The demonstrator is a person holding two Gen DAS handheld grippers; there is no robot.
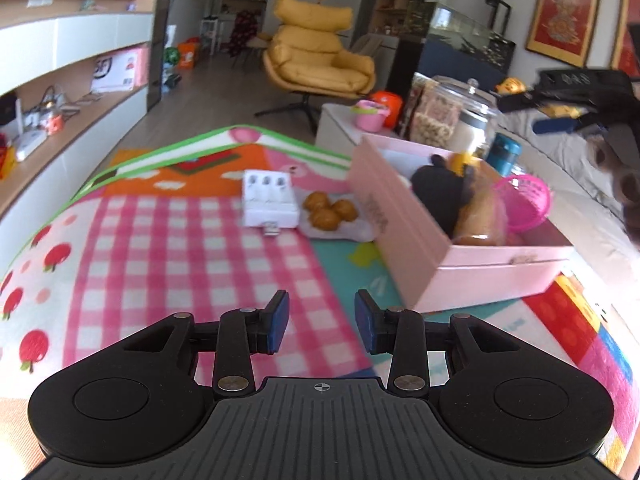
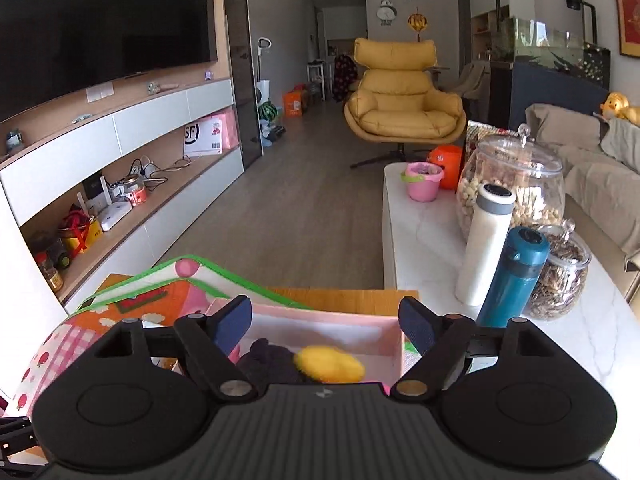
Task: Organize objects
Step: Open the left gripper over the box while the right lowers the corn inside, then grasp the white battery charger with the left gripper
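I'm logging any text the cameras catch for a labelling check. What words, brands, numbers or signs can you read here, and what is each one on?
"SF": on the white parcel box on the shelf of the wall unit.
"048", only roughly legible: on the black device at the upper right of the left wrist view.
Too blurred to read: the print on the side of the pink box, the labels on the shelf jars, the wall clock face.

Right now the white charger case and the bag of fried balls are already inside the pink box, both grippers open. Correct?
Not quite. The white charger case and the bag of fried balls lie on the play mat, left of the pink box, as the left wrist view shows. Both the left gripper and the right gripper are open.
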